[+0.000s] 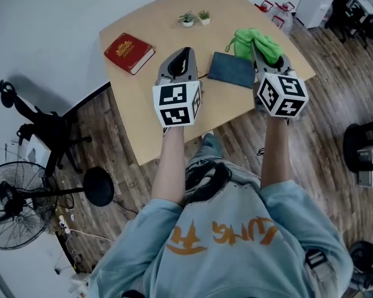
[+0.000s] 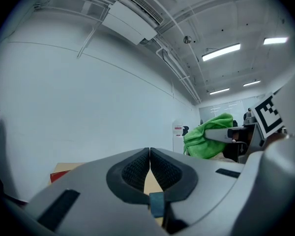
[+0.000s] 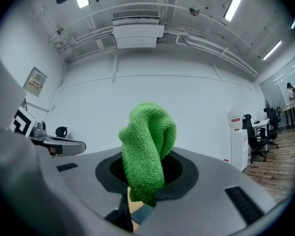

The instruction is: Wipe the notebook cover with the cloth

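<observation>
Cloth [image 3: 147,141] clamped in raised right gripper [image 1: 257,48] jaws, left gripper [image 2: 150,154] jaws together, empty

A pale wooden table [image 1: 143,104] stands beside a white wall [image 2: 88,107] on a brown wood-plank floor [image 1: 323,123]. A black pedestal fan [image 1: 12,203] and a black office chair [image 1: 43,126] stand to its left. Overhead, strip lights [image 2: 221,51] glow and an air-conditioning unit [image 3: 137,31] is mounted on the white ceiling.
</observation>
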